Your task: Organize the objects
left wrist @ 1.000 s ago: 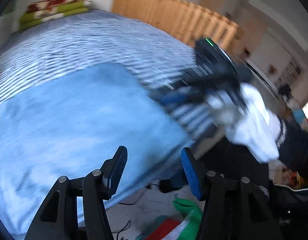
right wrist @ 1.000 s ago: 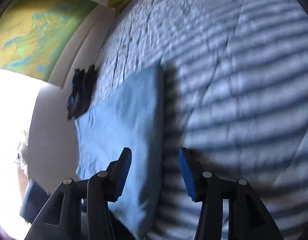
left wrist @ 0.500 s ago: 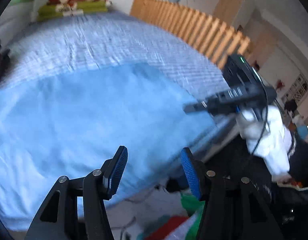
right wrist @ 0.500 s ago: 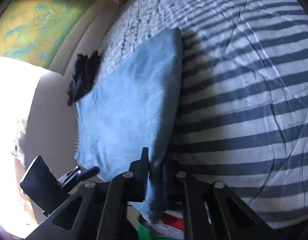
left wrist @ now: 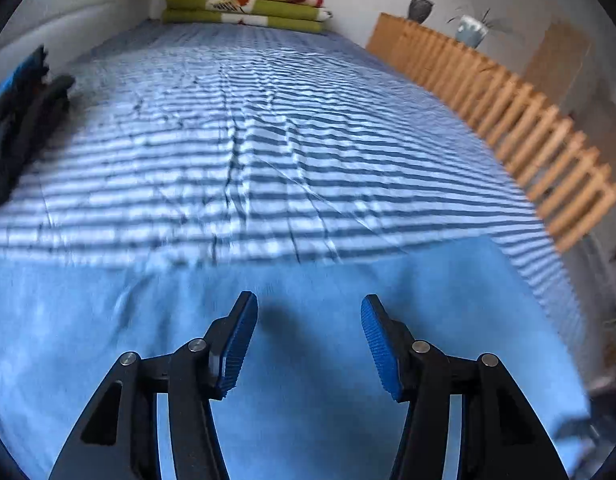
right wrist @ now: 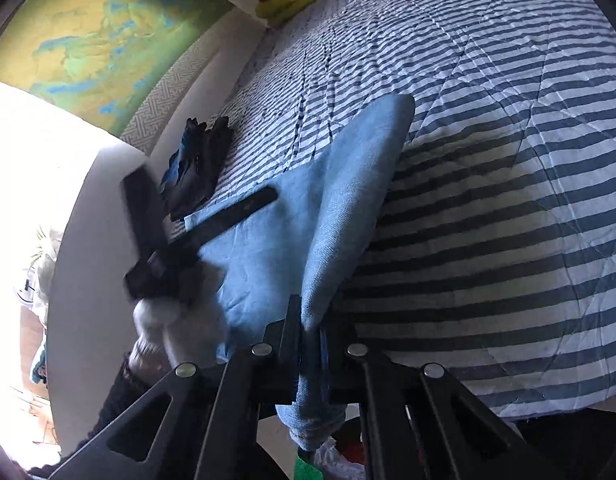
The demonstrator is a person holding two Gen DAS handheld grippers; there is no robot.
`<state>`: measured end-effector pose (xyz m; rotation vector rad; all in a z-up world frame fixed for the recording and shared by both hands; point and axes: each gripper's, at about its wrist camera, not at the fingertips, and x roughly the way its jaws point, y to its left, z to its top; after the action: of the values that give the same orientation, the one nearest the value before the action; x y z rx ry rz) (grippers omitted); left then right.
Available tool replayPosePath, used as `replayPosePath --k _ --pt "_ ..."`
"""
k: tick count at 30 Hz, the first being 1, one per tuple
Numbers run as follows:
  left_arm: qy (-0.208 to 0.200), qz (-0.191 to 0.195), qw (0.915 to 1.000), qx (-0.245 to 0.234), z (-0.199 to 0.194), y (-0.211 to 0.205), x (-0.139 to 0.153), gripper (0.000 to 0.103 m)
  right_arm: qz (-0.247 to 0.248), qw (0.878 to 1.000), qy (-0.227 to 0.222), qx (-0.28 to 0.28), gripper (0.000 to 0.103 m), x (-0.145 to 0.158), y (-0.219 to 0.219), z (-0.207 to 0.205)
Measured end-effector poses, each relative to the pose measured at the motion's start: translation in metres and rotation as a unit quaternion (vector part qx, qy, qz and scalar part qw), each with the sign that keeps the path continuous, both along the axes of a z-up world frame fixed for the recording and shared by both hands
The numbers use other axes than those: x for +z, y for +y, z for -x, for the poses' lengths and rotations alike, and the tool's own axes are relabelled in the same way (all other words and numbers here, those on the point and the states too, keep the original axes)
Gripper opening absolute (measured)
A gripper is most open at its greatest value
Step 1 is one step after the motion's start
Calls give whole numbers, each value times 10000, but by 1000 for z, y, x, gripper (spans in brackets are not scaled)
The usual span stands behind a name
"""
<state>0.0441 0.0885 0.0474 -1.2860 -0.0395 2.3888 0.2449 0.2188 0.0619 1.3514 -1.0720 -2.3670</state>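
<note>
A light blue cloth (left wrist: 107,320) lies on the near part of the striped bed cover (left wrist: 267,140). My left gripper (left wrist: 306,300) hovers just above it. Its jaws are closing, and nothing sits between the pads. In the right wrist view, my right gripper (right wrist: 310,328) is shut on the cloth's (right wrist: 348,184) near edge and holds a fold of it up off the bed (right wrist: 488,200). That view also shows the left gripper's fingers (right wrist: 243,208) over the cloth, carried by a white-gloved hand (right wrist: 175,312).
A dark blue and black garment (left wrist: 15,128) lies by the wall side of the bed. Folded green and red blankets (left wrist: 243,4) are stacked at the far end. A wooden slatted rail (left wrist: 508,100) runs along the right side. Coloured items (right wrist: 308,468) lie on the floor below the bed edge.
My right gripper closed on the cloth's edge and lifted it into a raised fold. My left gripper swung from the bed's edge to above the cloth.
</note>
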Motion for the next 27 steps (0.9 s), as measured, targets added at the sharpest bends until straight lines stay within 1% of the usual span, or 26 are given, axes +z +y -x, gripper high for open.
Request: replayPosePath --k 1,2,3,4,5,6,7,8,9,11,12,13,15,16,17,18,19,20,21,22,23,26,27 --pt "5 100 9999 5 6 8 -6 55 -12 10000 -4 3 6 1 0 -2" --pt "40 296 9996 5 12 20 -12 55 -25 10000 -2 8 6 1 1 -4" --pt "128 505 9986 -7 19 31 -18 55 -44 10000 0 17 6 2 -2 -3" --pt "205 851 9962 -39 23 42 -25 55 -77 10000 -3 21 6 2 -3 -3" --pt "150 1025 9946 -79 26 49 -32 55 -104 9999 -14 12 6 1 -3 -2" --pt "125 1030 9946 -87 29 48 -37 55 -89 10000 -42 -13 6 0 -2 -1" --pt "123 903 9958 -74 28 45 -34 55 -31 10000 -63 -40 6 -1 -1 0" --pt "55 605 9981 -46 26 35 -26 55 72 9999 -54 -55 6 -1 2 -1" --pt "4 403 9992 34 24 26 -20 55 153 9999 -28 -70 6 1 3 -2" --pt "-122 -56 9997 212 9 -1 -5 56 146 9999 39 -50 6 6 1 -1" --pt "-151 -263 9993 220 -5 -17 4 56 128 9999 74 -39 6 9 -1 -1" --pt "-134 -366 9990 214 -18 -31 10 56 170 9998 103 -21 6 10 -2 0" --pt "-88 -494 9984 273 -54 -67 16 59 278 9995 158 -36 6 15 -6 1" --pt "-64 -501 9982 325 -65 -80 11 65 302 9993 202 -44 6 18 -8 1" --pt "-88 -337 9985 415 -72 -89 0 68 338 9990 277 -33 6 23 -12 1" --pt "-235 -108 9986 453 -74 -97 -14 67 350 9989 319 -14 6 26 -17 4" --pt "-501 100 9978 415 -73 -100 -30 60 353 9987 360 9 6 30 -21 5" --pt "-354 146 9986 370 -79 -105 -33 56 347 9986 403 46 6 34 -26 7" --pt "-264 146 9987 412 -82 -109 -28 56 324 9984 460 92 6 40 -33 9" --pt "-228 -88 9984 511 -86 -119 -16 56 284 9982 507 128 6 45 -40 10" --pt "-129 -417 9975 557 -89 -131 -4 57 239 9980 560 174 6 52 -47 12" --pt "166 -780 9938 772 -100 -164 23 58 41 9960 773 453 6 73 -77 23" --pt "204 -944 9918 832 -103 -179 30 58 -37 9946 857 579 6 81 -91 28"
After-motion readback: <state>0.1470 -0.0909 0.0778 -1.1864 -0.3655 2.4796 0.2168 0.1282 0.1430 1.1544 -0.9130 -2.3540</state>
